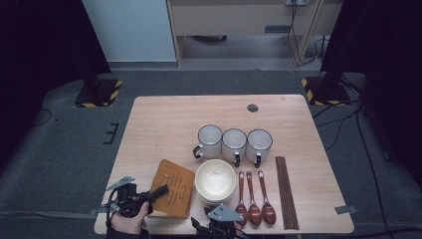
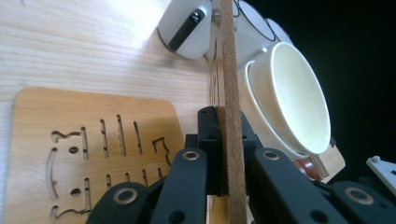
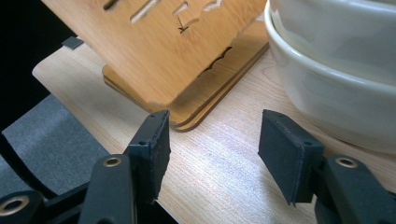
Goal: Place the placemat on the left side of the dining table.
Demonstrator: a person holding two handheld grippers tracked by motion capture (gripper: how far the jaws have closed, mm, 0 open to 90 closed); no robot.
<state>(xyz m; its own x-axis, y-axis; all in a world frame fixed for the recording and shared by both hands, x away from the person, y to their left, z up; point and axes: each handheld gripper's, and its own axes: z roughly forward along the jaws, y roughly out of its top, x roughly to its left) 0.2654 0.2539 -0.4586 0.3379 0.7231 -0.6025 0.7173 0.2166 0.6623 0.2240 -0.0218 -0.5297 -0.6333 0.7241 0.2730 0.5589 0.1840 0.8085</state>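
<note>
1. Three mugs [image 1: 234, 144] are sitting in a row across the middle of the surface [image 1: 164, 119].
2. Stacked bowls [image 1: 215, 180] are resting nearer the person, in front of the left and middle mugs.
3. Wooden boards [image 1: 172, 188] are lying stacked left of the bowls, the top one tilting up off the others.
4. Three spoons [image 1: 254, 198] are lying side by side right of the bowls.
5. Chopsticks [image 1: 286, 191] are lying right of the spoons, running front to back.
</note>
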